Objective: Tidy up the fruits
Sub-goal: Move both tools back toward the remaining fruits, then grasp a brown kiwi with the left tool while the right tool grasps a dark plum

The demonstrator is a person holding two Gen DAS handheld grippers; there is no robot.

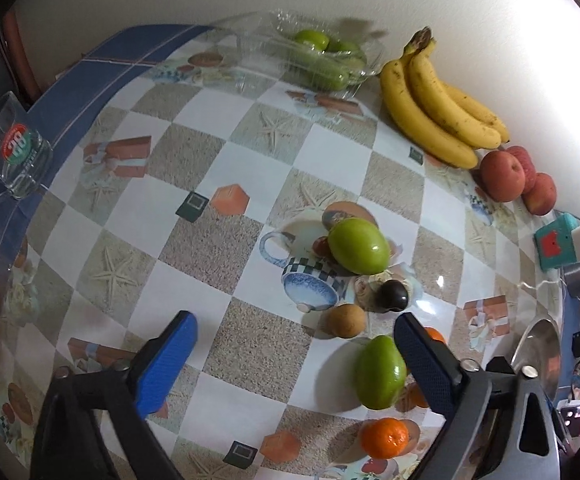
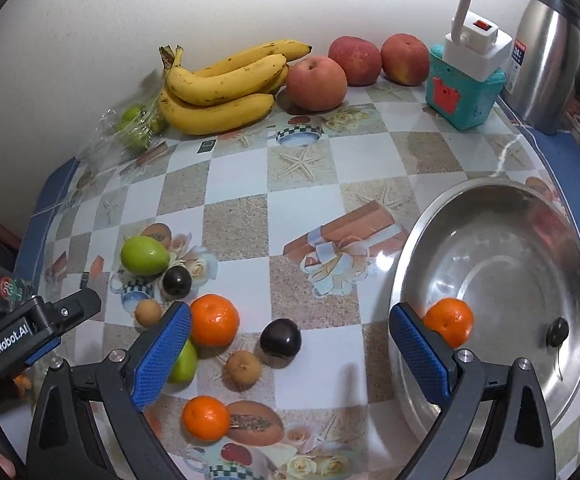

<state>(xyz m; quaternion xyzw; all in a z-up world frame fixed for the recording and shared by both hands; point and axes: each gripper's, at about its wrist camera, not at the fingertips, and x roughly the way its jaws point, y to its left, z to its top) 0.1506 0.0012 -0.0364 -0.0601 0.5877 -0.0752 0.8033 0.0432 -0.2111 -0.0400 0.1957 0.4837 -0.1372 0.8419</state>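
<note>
Green fruit (image 1: 379, 372) just inside the wide-open left gripper (image 1: 295, 340), beside its right pad, unpinched.

"GenRobot.AI" on the left gripper (image 2: 56, 322) (white lettering, black body)

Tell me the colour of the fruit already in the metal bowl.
Orange, clearest in the right wrist view.

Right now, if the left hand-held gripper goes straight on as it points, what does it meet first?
Probably the small brown fruit, roughly centred ahead of the open left hand-held gripper. The green fruit sits beside its right finger and might be brushed; depth is unclear.
</note>
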